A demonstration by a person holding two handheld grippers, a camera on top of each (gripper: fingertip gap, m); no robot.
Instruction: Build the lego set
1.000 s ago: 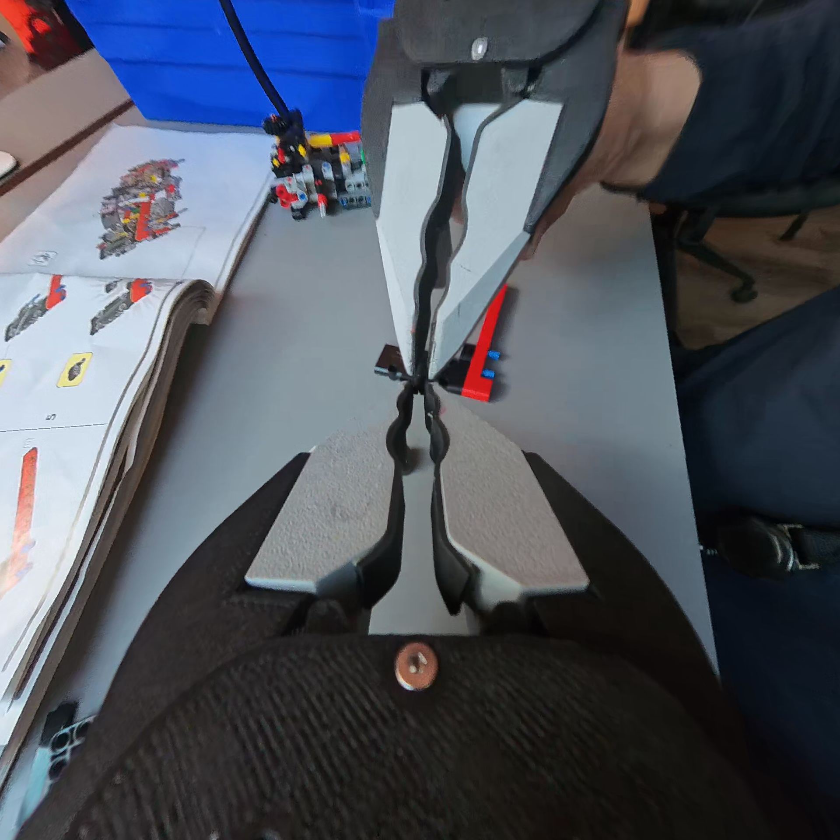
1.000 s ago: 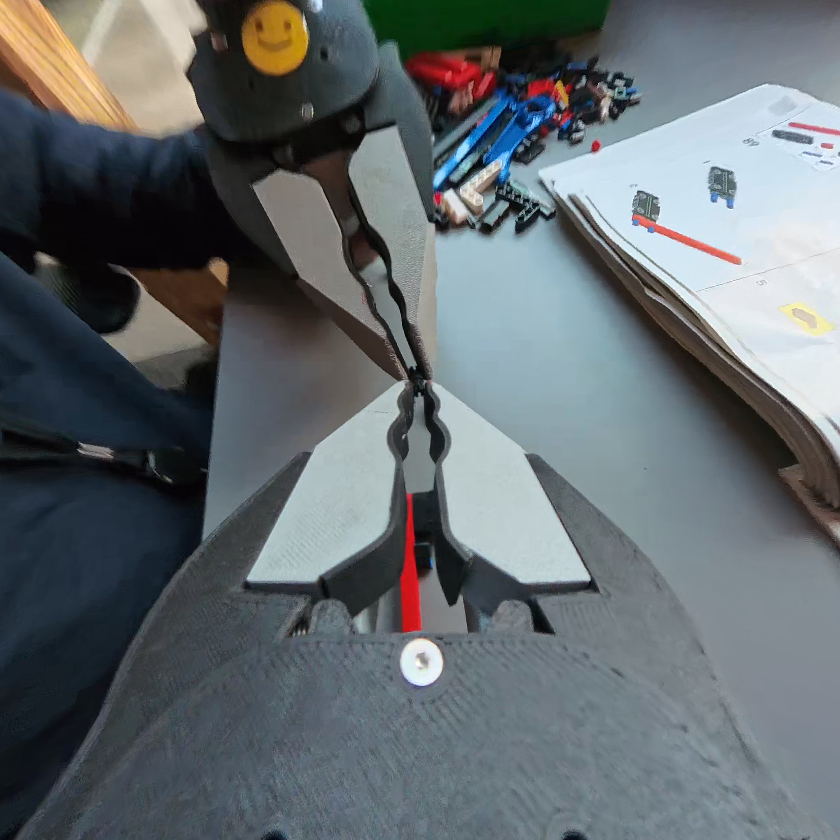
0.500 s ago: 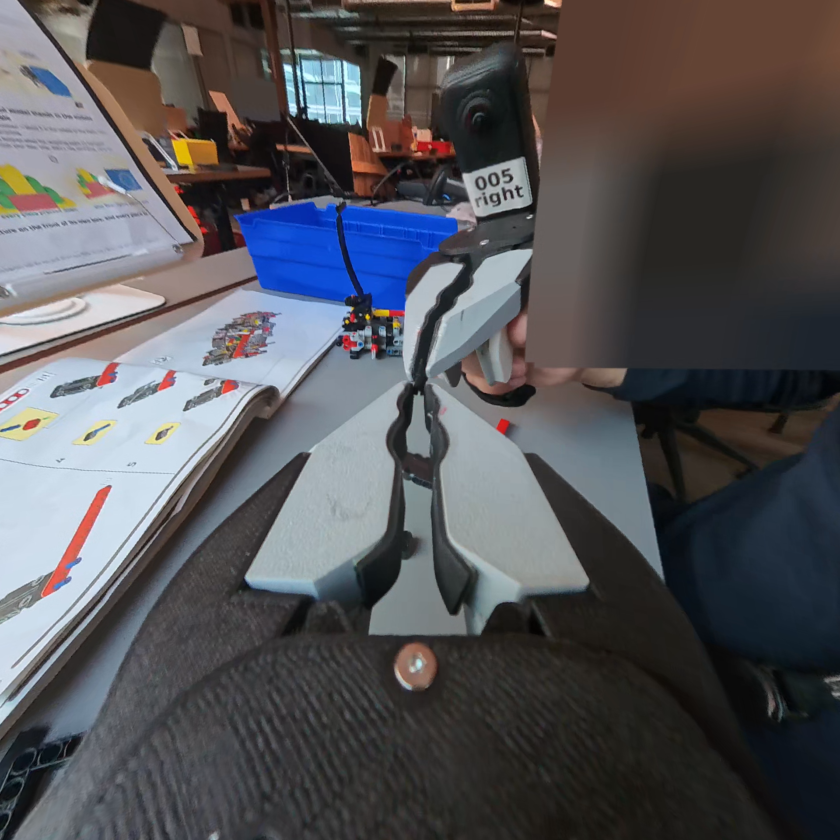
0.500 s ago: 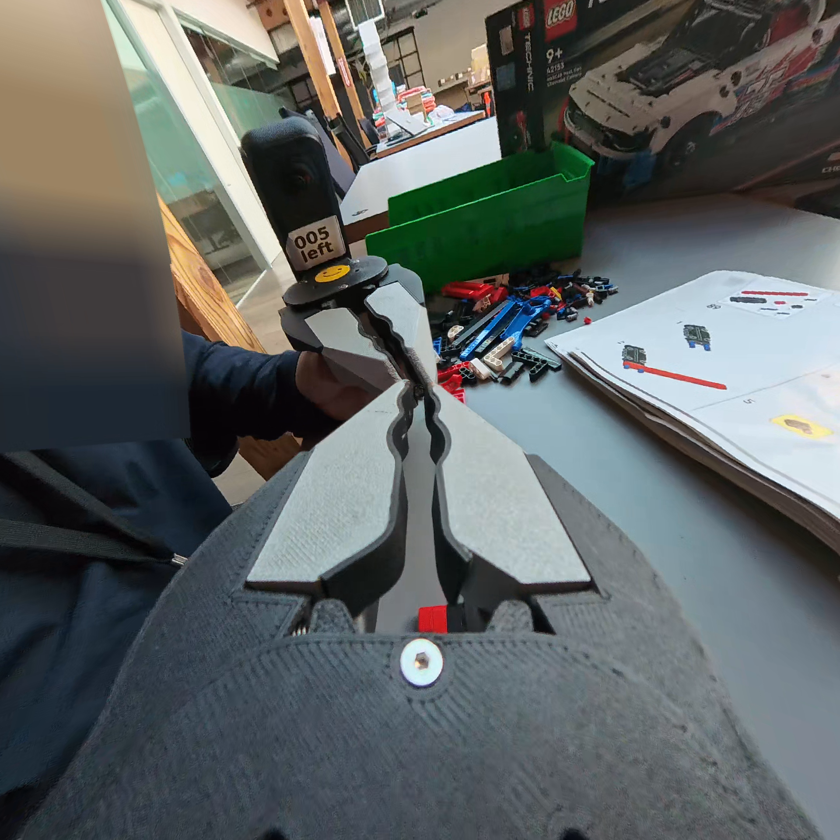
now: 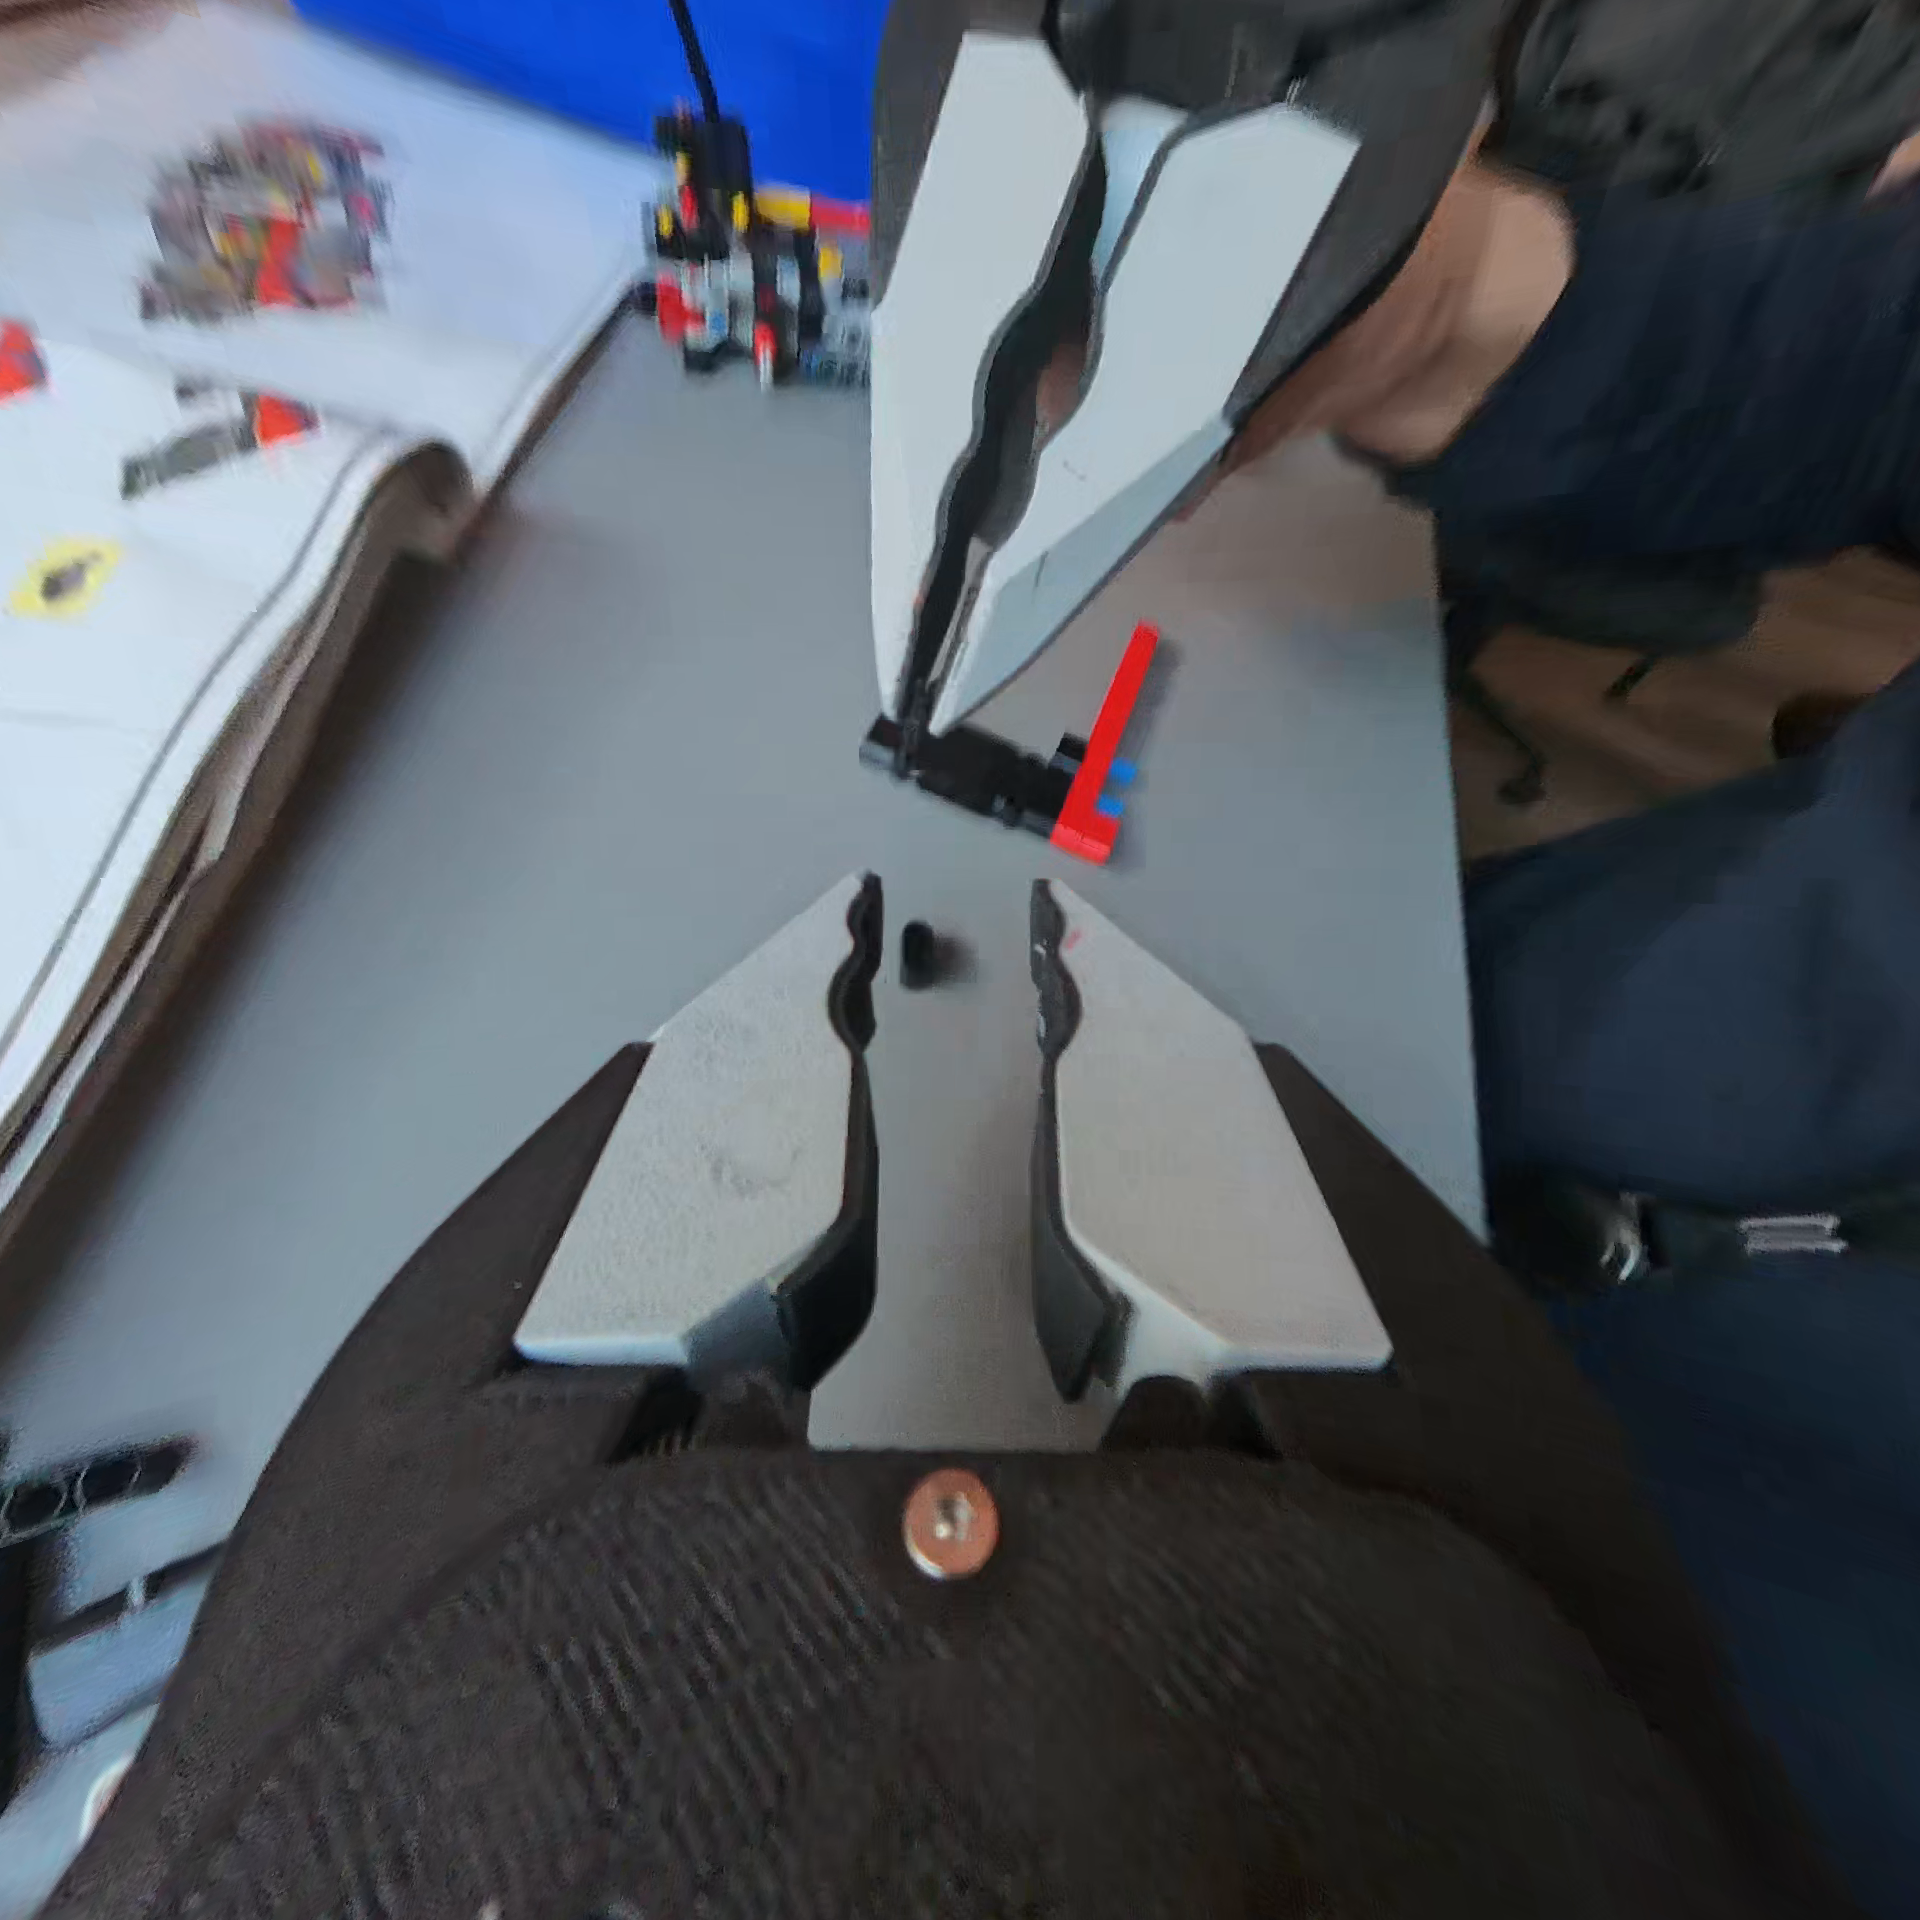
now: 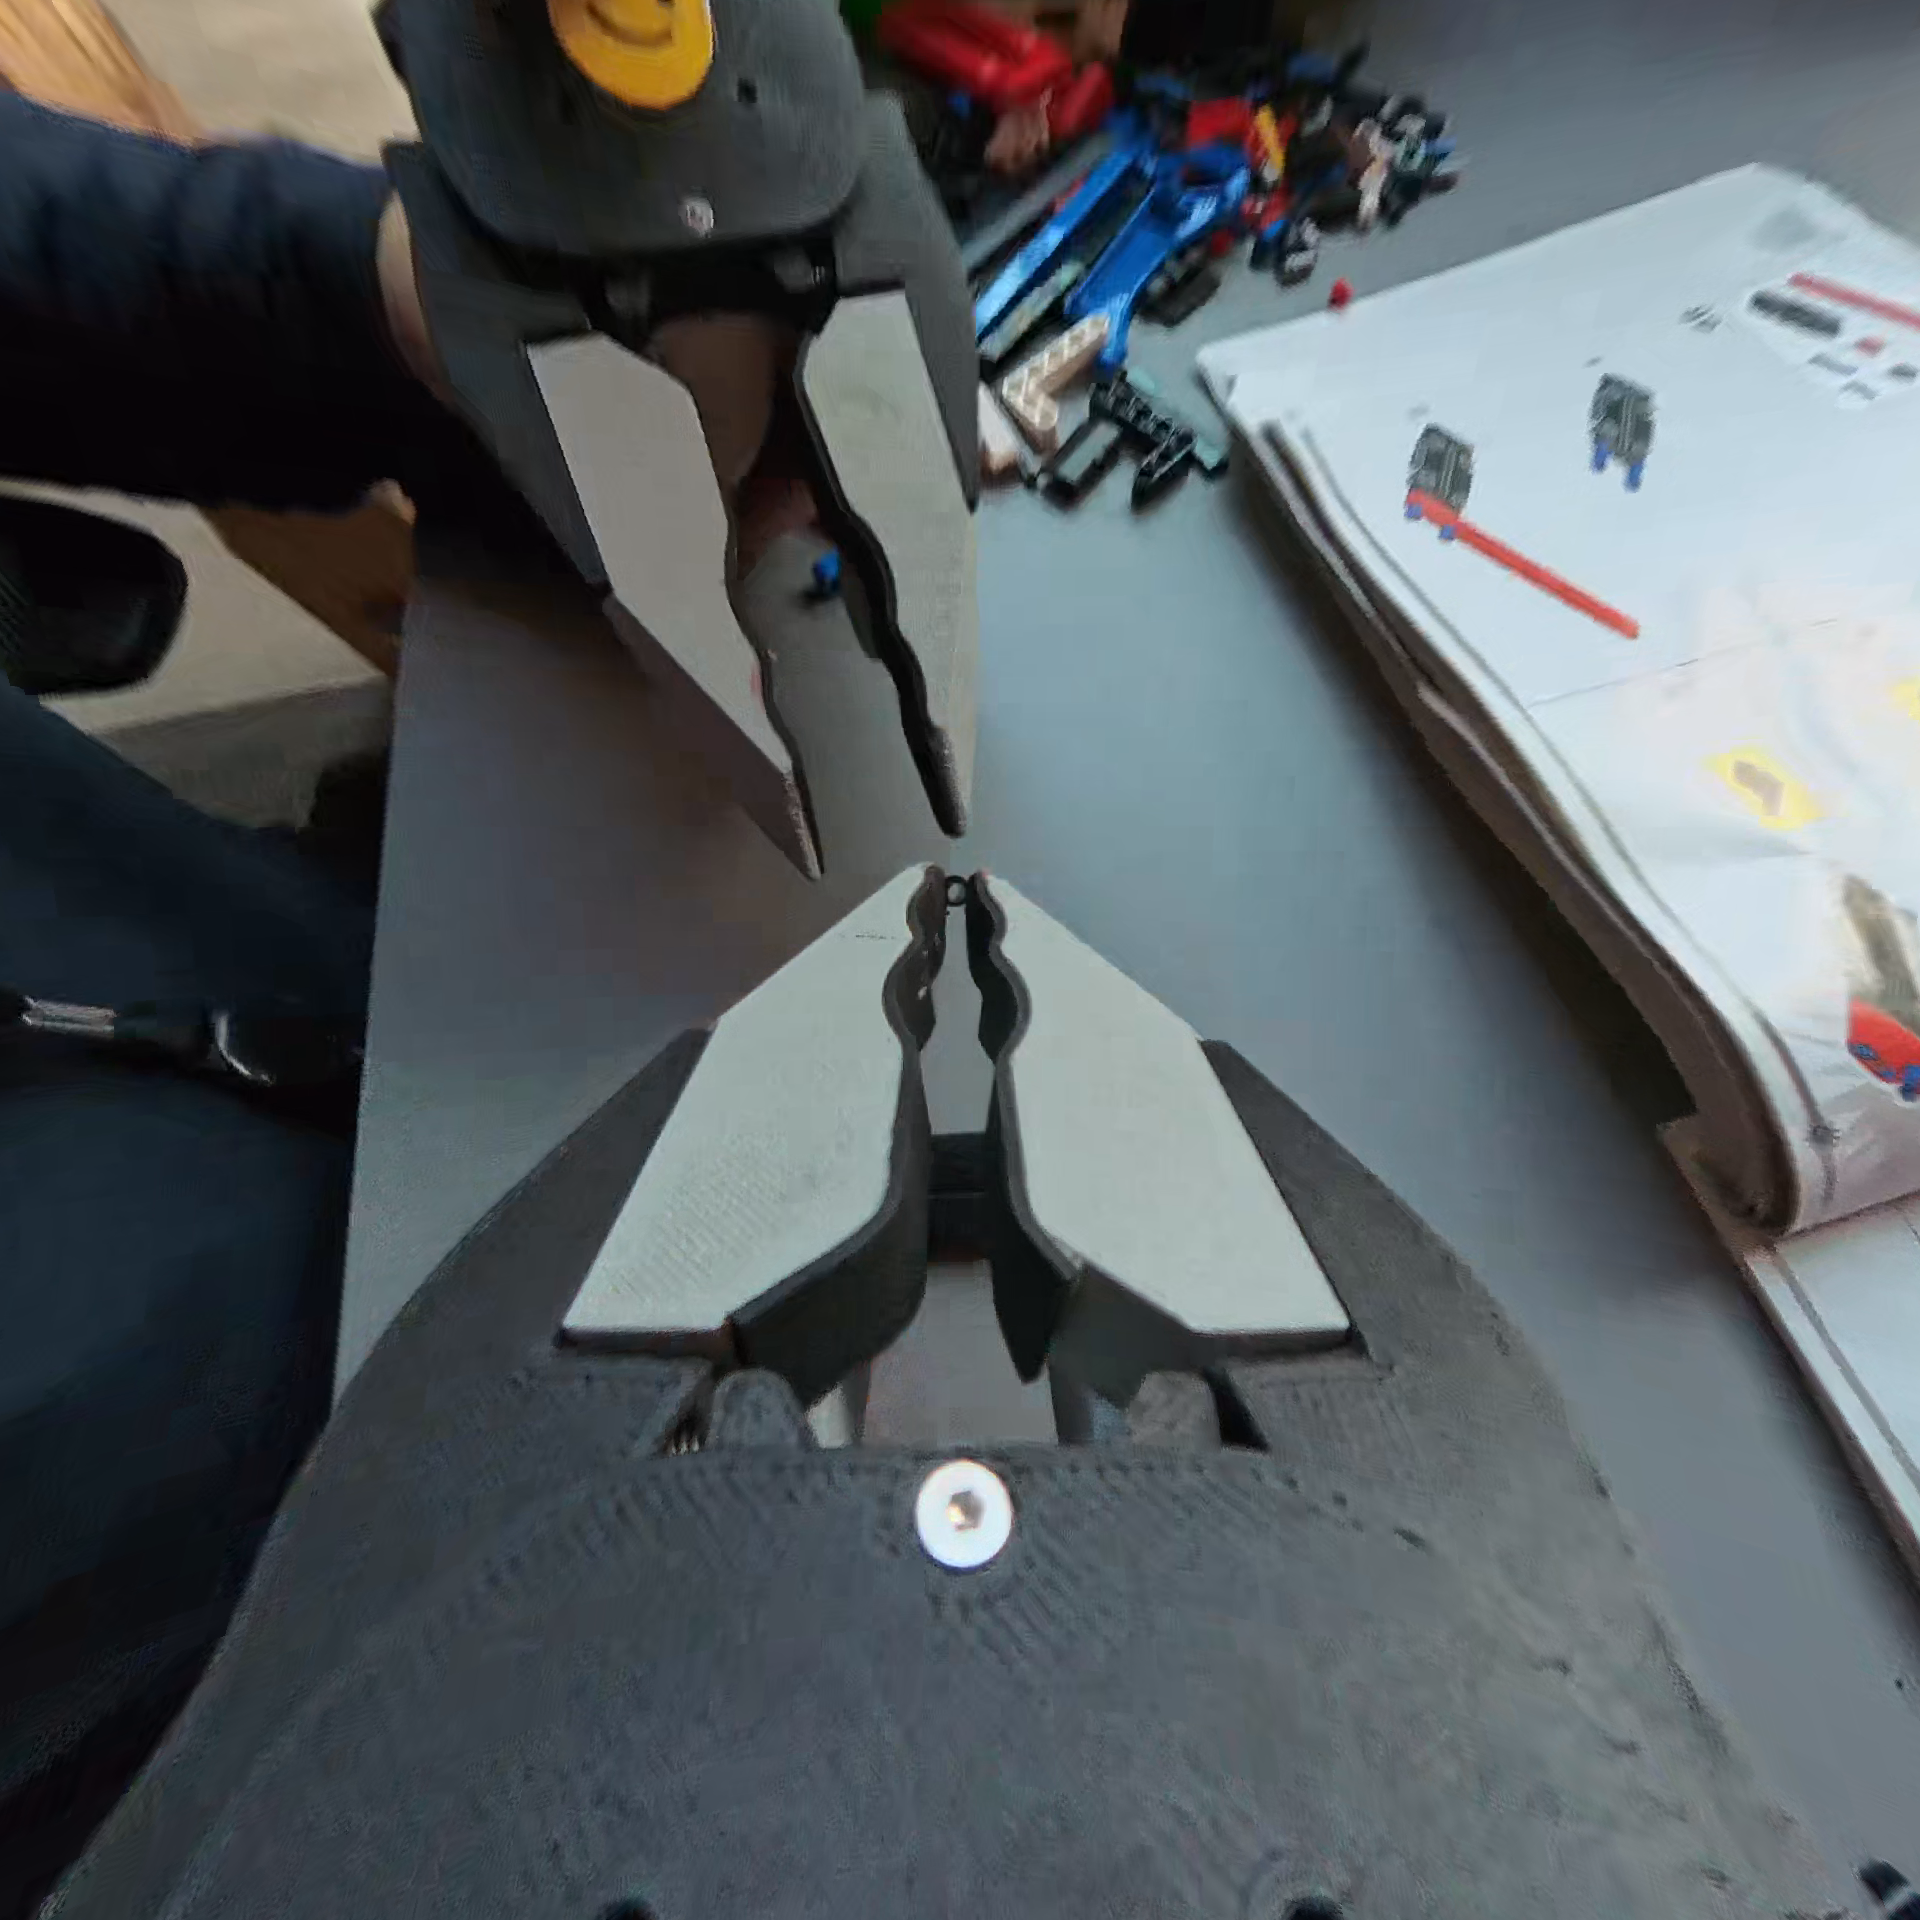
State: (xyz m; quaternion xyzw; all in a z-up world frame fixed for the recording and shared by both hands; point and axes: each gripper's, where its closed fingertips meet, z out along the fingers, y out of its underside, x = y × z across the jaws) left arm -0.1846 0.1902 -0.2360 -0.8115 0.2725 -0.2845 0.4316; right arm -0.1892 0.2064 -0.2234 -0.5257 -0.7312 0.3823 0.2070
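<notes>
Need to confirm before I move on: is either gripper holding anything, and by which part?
Right gripper is shut on the black end of the black-and-red brick assembly. Left gripper is open; a small black pin lies loose between its fingers.

grey table (image 5: 644, 727), booklet (image 6: 1621, 582), bricks (image 6: 1164, 208)

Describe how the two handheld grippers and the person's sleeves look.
Both grippers, left and right, have textured black printed bodies, a central screw, and light grey wedge-shaped fingers with wavy black pads. The left carries a round yellow sticker. The sleeves are dark navy.
</notes>
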